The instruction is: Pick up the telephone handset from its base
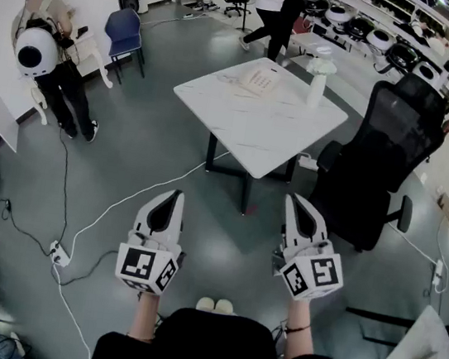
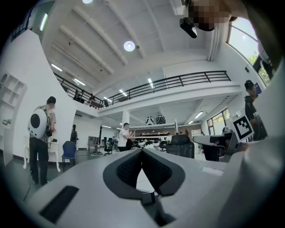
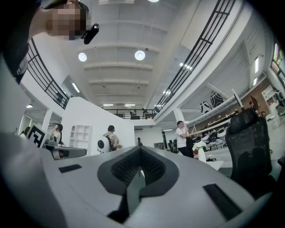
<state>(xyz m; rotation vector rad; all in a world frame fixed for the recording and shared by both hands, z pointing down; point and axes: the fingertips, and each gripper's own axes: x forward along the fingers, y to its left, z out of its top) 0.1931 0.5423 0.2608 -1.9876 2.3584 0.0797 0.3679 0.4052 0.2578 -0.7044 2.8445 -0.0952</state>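
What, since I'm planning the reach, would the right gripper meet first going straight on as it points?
Nothing near, it seems. The right gripper aims left of the table and vase, and its tips line up with a distant person. Depth is unclear, so this is a guess.

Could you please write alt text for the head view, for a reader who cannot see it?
A person holds the left gripper and right gripper, jaws shut and empty, well short of a white table bearing the telephone and a white vase. A black chair stands beside it.
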